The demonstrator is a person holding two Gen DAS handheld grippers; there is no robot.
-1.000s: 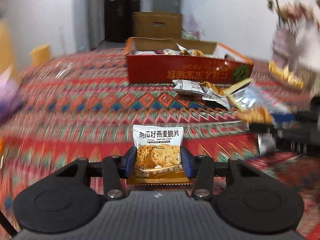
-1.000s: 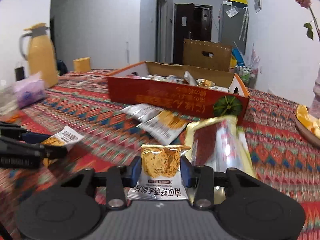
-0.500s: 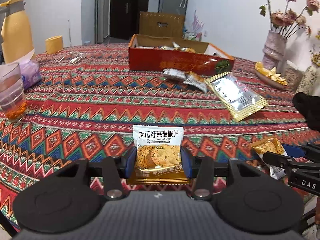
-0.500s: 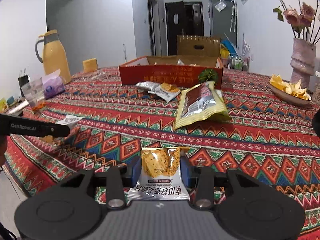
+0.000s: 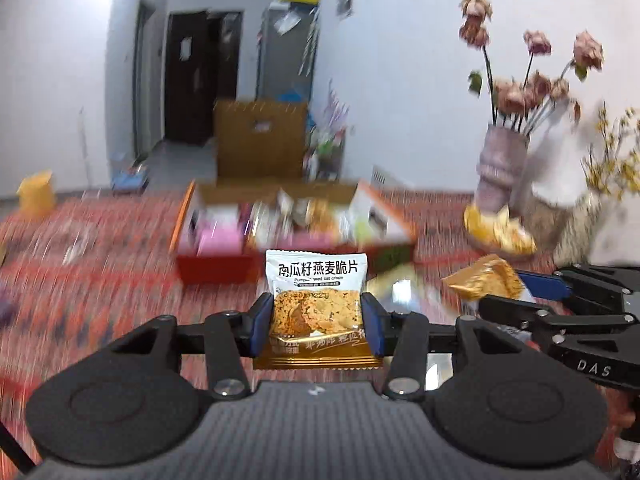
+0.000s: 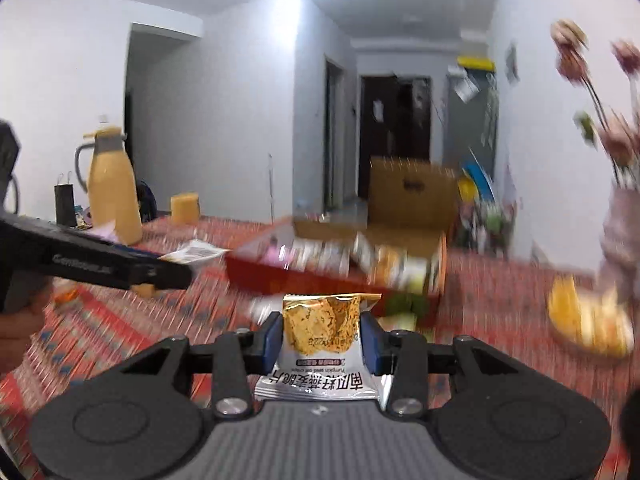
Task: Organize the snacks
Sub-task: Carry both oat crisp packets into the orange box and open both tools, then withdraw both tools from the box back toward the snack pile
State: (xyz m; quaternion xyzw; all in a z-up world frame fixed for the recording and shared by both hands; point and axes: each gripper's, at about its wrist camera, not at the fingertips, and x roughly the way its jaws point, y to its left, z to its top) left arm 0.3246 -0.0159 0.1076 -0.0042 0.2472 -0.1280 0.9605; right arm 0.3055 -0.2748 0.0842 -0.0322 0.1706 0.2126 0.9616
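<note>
My left gripper [image 5: 317, 322] is shut on a white and gold oat crisp packet [image 5: 316, 292], held upright above the patterned tablecloth. My right gripper [image 6: 322, 338] is shut on a second oat crisp packet [image 6: 320, 328], upside down with its gold end pointing forward. Straight ahead of both stands the red snack box [image 5: 216, 268], open and holding several packets; it is blurred. The red snack box [image 6: 288, 280] sits just beyond the packet in the right wrist view. In the left wrist view the right gripper [image 5: 504, 280] shows at the right with its packet. The left gripper [image 6: 172, 270] enters the right wrist view from the left.
A vase of dried flowers [image 5: 500, 168] and a dish of yellow snacks [image 5: 496, 232] stand at the right. A yellow thermos jug [image 6: 112, 196] and a yellow cup [image 6: 185, 208] are at the far left. A brown cardboard box [image 6: 412, 192] sits behind the table.
Both grippers have risen and tipped up while carrying their packets. The red box now sits closer ahead and its inside shows. The loose packets and the large gold bag have dropped out of sight.
</note>
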